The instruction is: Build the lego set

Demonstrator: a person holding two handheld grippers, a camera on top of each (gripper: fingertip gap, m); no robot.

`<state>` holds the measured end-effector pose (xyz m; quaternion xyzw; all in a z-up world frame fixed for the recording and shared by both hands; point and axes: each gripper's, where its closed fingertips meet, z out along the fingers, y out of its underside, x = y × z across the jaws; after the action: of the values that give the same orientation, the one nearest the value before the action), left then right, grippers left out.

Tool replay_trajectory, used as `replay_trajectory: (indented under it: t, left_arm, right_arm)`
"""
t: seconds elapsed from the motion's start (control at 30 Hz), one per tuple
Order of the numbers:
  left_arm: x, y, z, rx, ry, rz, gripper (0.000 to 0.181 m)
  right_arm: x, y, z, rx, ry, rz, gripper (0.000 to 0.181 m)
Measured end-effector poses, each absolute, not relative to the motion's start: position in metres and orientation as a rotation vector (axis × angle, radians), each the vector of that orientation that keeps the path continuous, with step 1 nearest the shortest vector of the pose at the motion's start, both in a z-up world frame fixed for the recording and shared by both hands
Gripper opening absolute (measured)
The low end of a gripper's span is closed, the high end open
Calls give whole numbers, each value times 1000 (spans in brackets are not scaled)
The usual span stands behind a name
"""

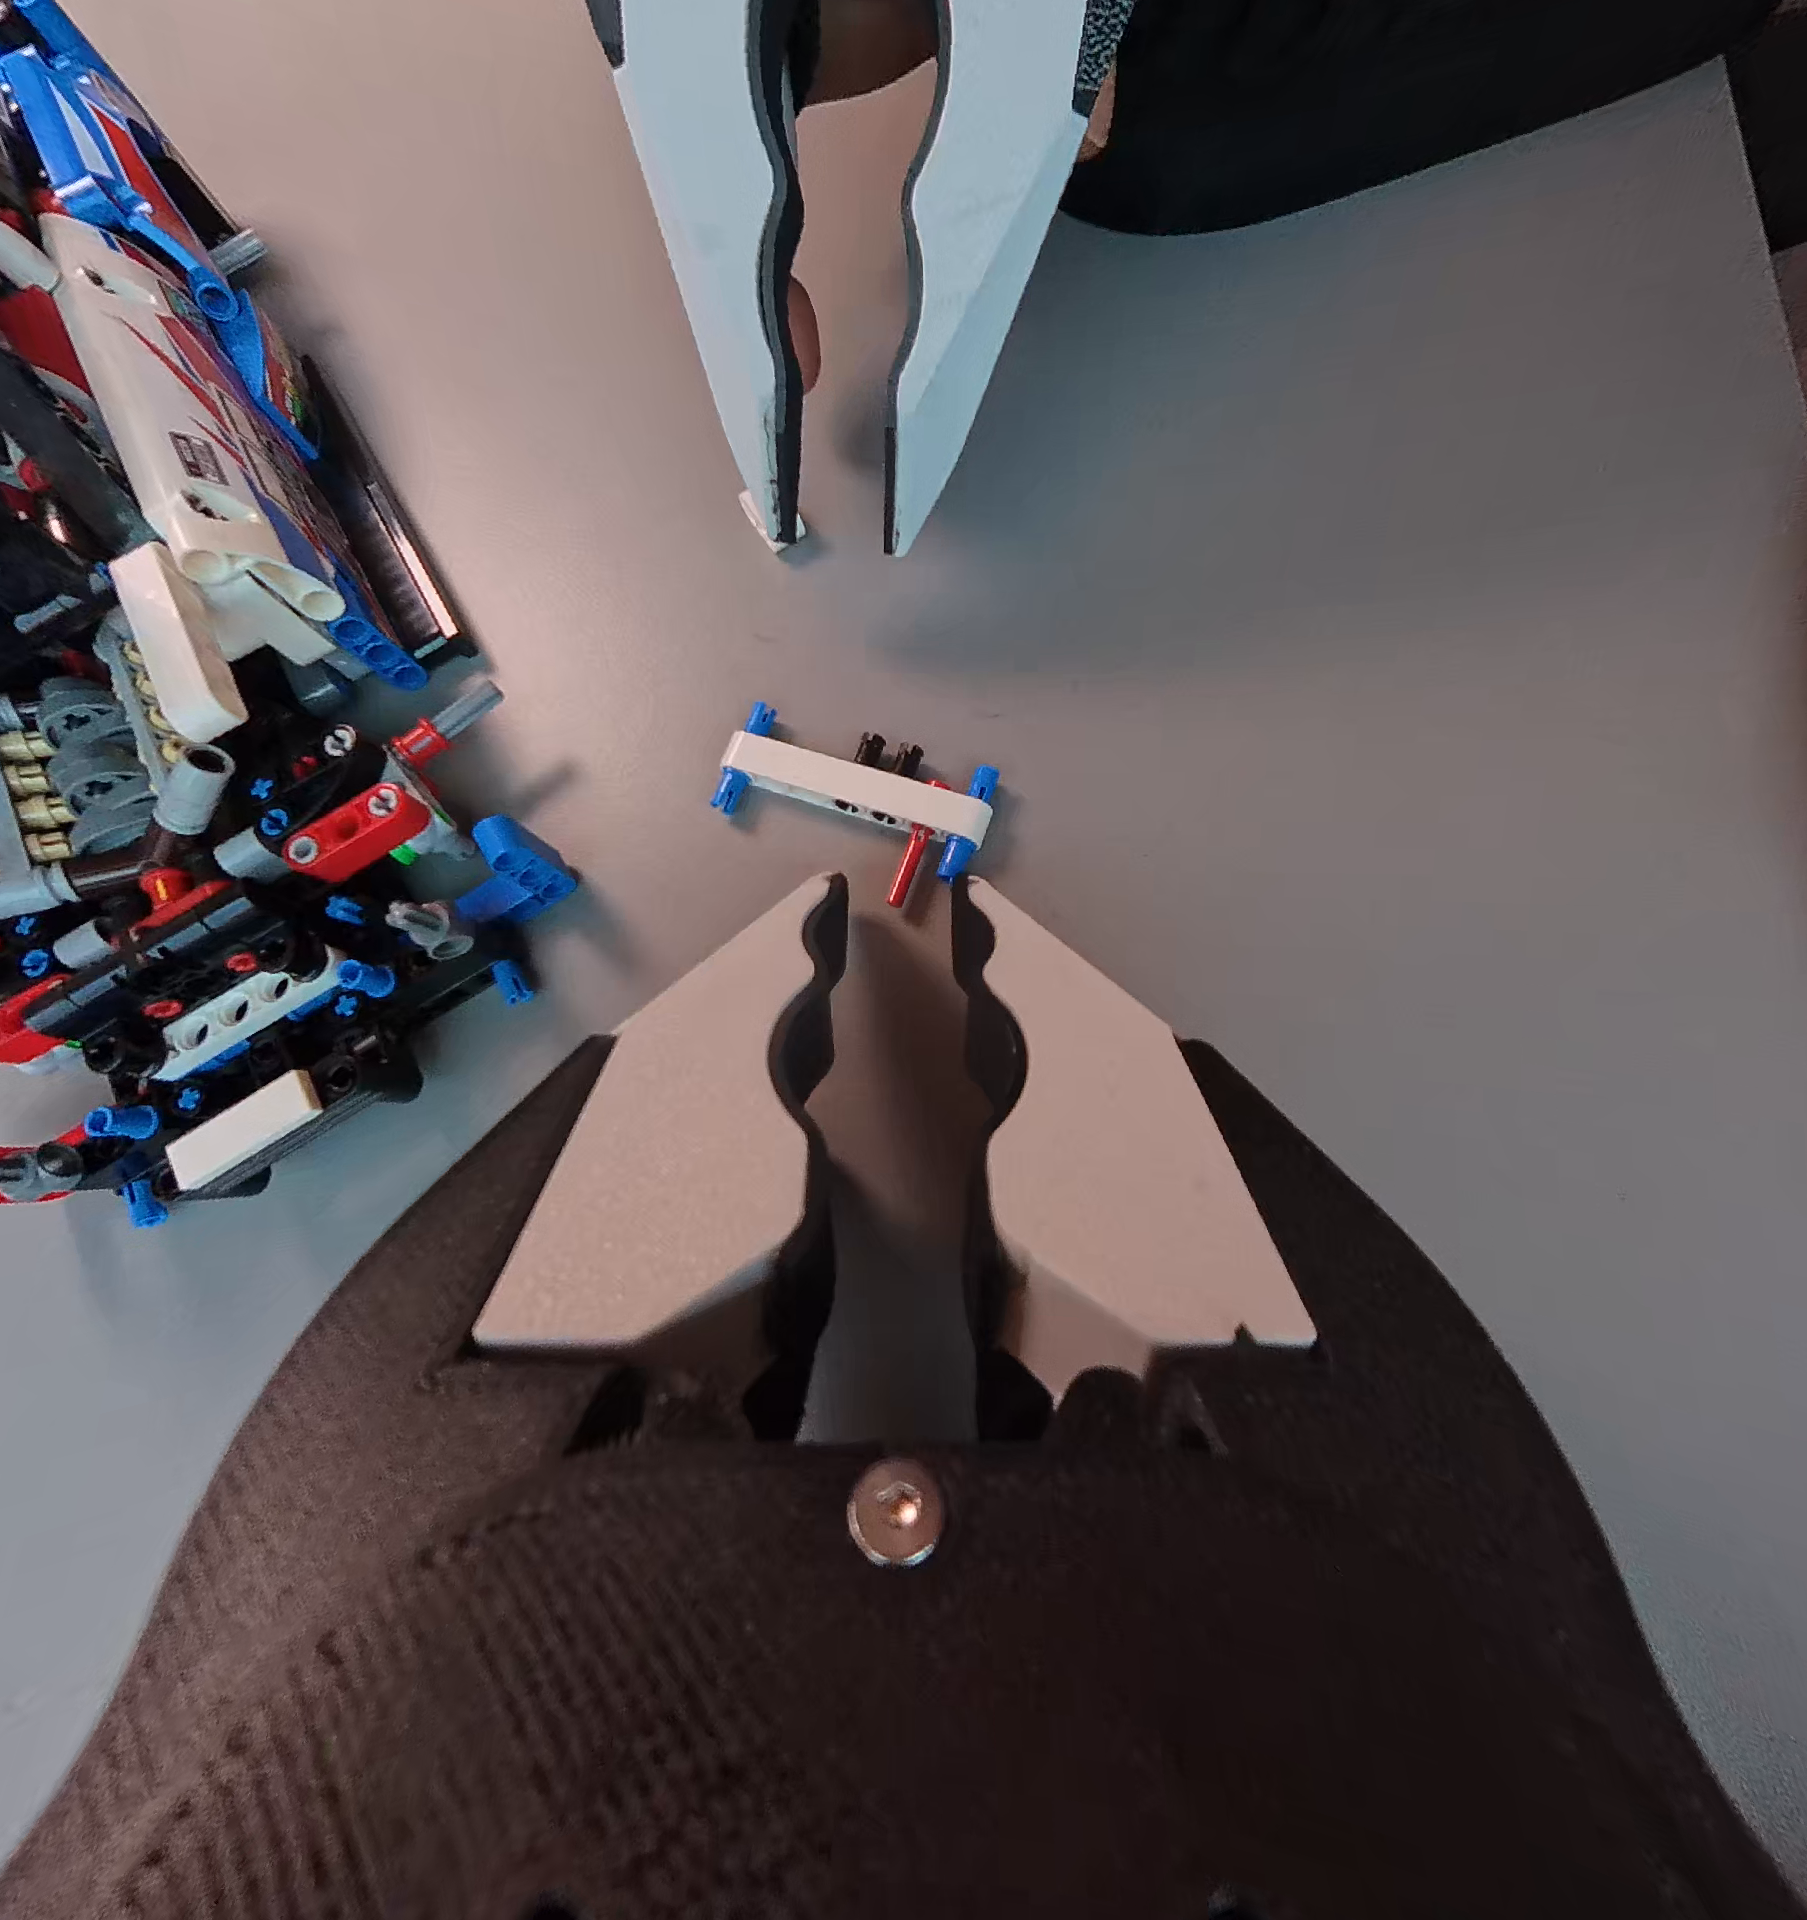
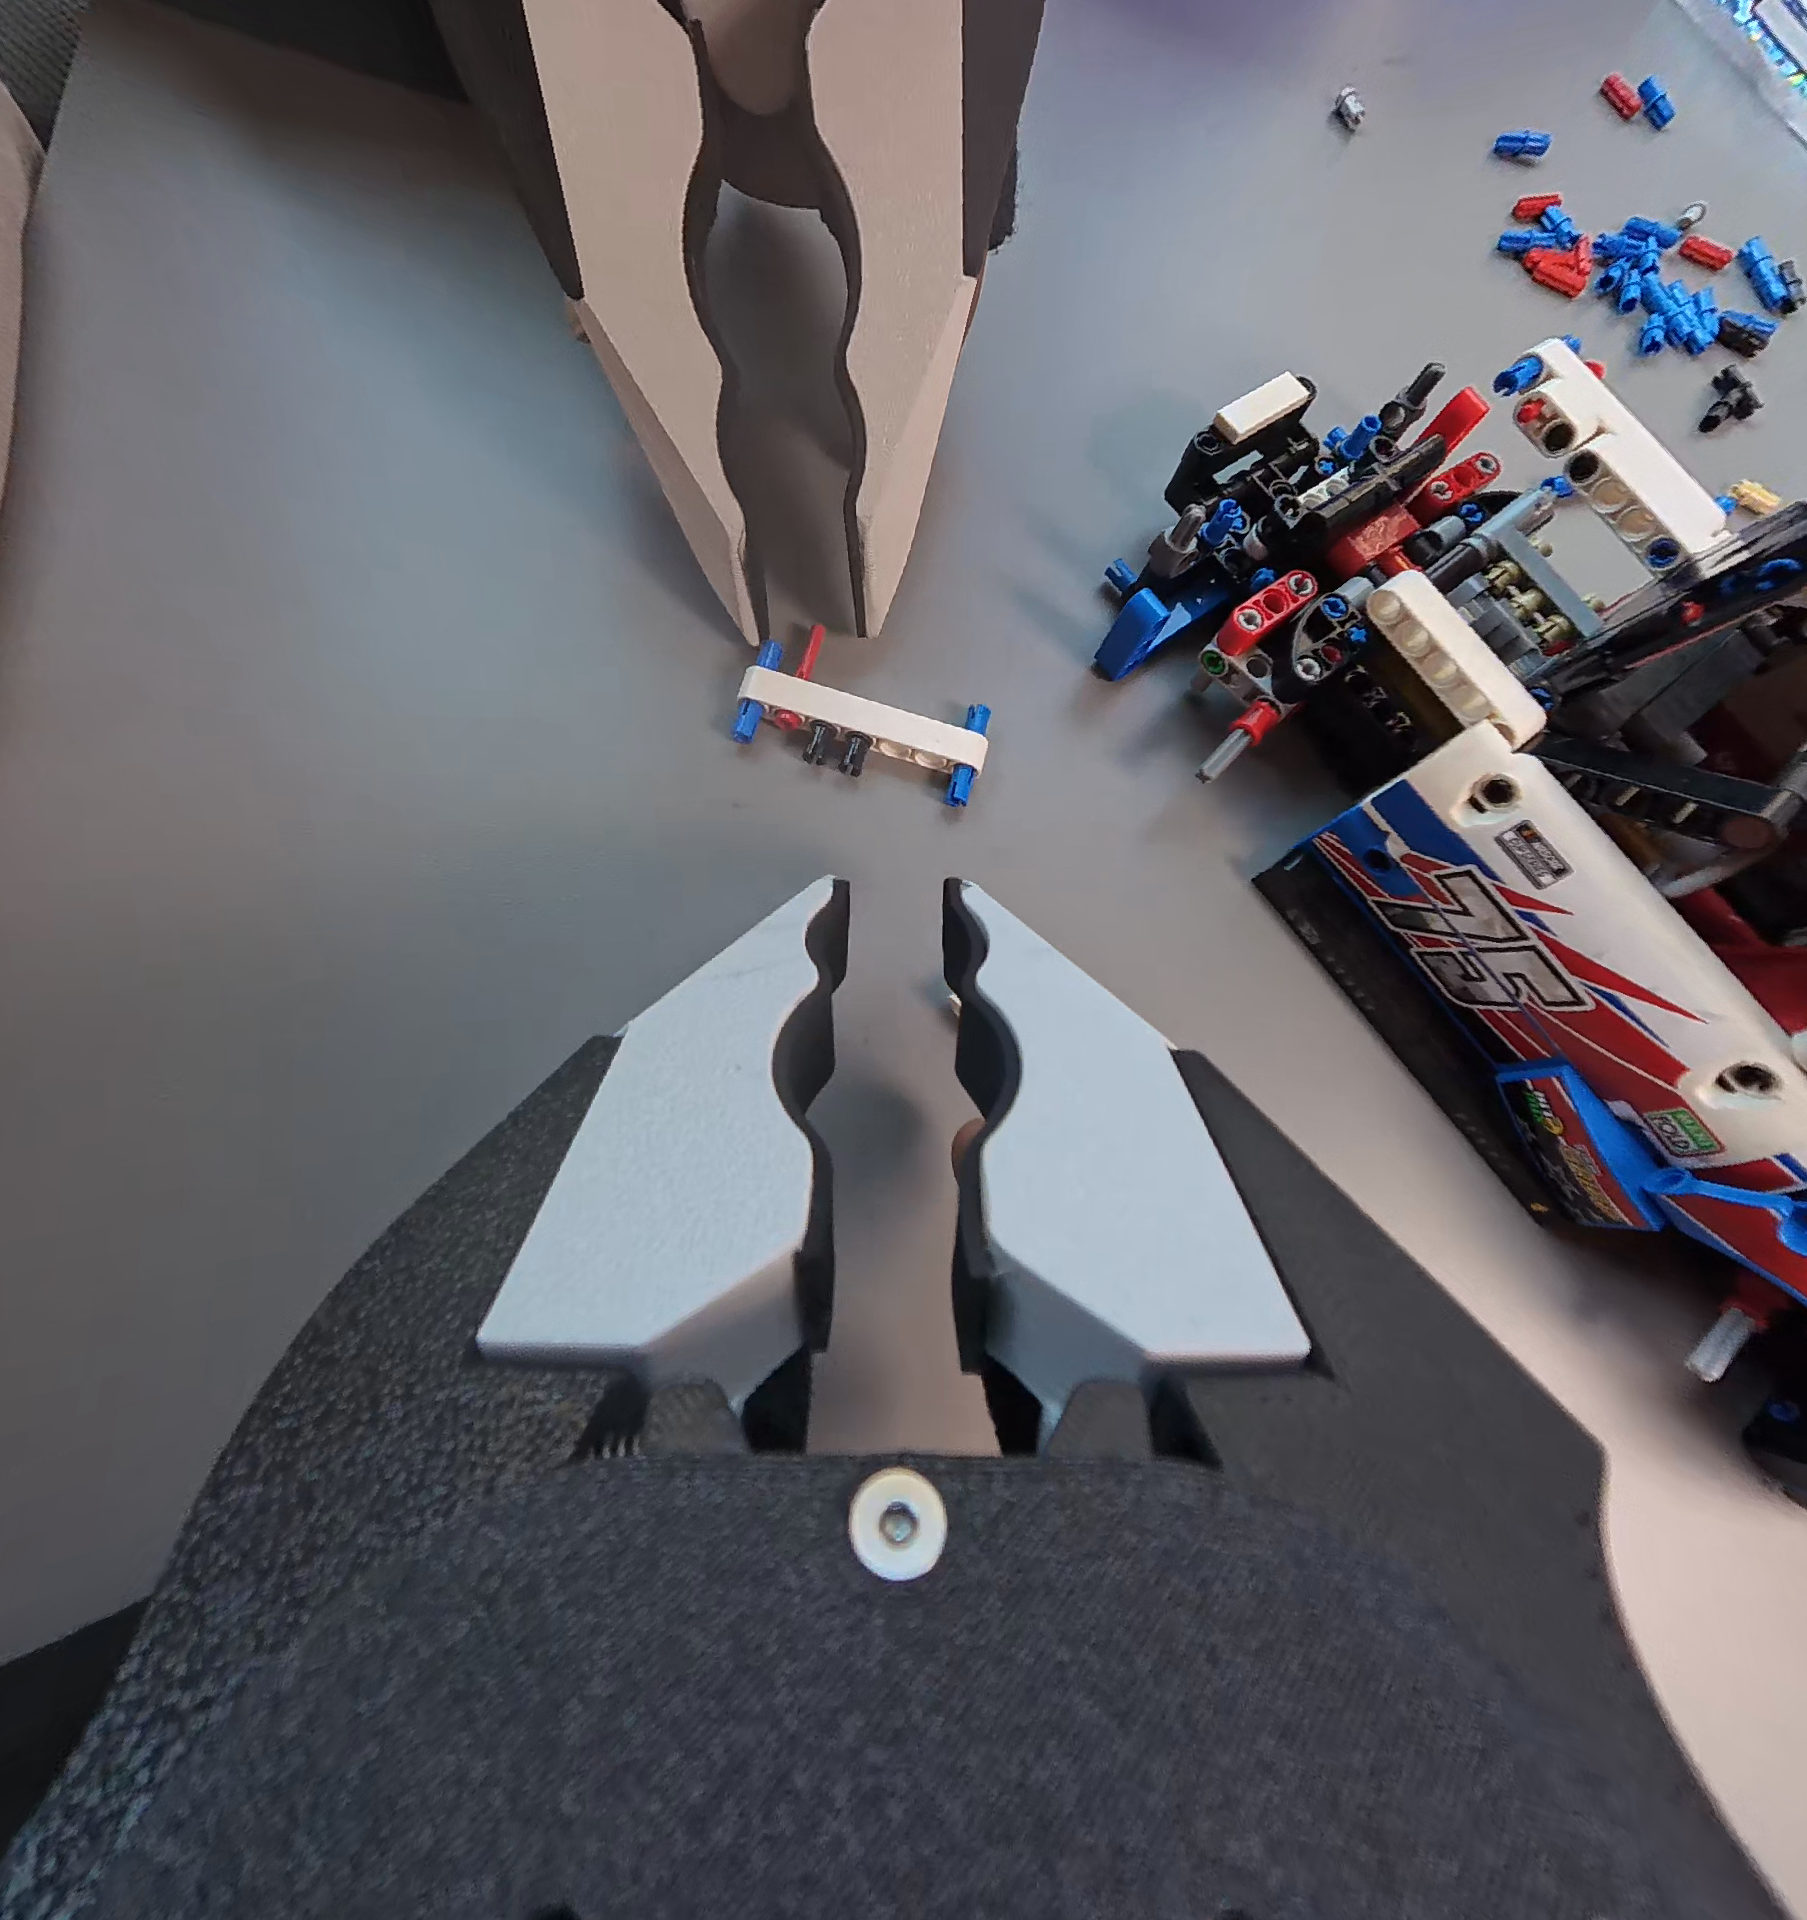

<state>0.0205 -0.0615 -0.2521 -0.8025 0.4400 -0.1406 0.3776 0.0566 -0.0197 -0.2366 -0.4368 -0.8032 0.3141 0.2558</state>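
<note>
1. A grey table [image 1: 1294, 520] holds a small white beam [image 1: 857, 787] lying flat in the middle, between two handheld grippers that face each other across it.
2. The beam carries blue pins [image 1: 735, 787] at both ends, two black pins [image 1: 886, 750] near the middle, and a red axle [image 1: 909, 871] poking out close to one end.
3. The left gripper [image 1: 899, 883] sits just beside the beam on the red axle's side; its jaws are spread a little and hold nothing, with the axle pointing toward the gap.
4. The right gripper [image 2: 894, 885] waits near the beam's opposite long side, on the black pins' side, also slightly spread and empty.
5. The half-built car model [image 2: 1564, 748], in blue, red, white and black, stands well apart to one side; loose blue and red pins [image 2: 1647, 270] are scattered beyond it.
6. The step appears to be picking up this small assembly, probably to join it to the car.
7. To do it well, I would close one gripper across the beam's flat faces, between the pins, not on the axle, which could slide out.
8. Squeeze squarely; an off-centre pinch may swivel the beam on the smooth table.
</note>
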Motion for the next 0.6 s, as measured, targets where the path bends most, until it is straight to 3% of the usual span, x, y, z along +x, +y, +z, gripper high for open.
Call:
replay_trajectory:
  t: [0.6]
  left_arm:
    - [23, -61, -252, -2043, 1132, -350, 13]
  right_arm:
    - [56, -22, -238, -1191, -2166, 875, 16]
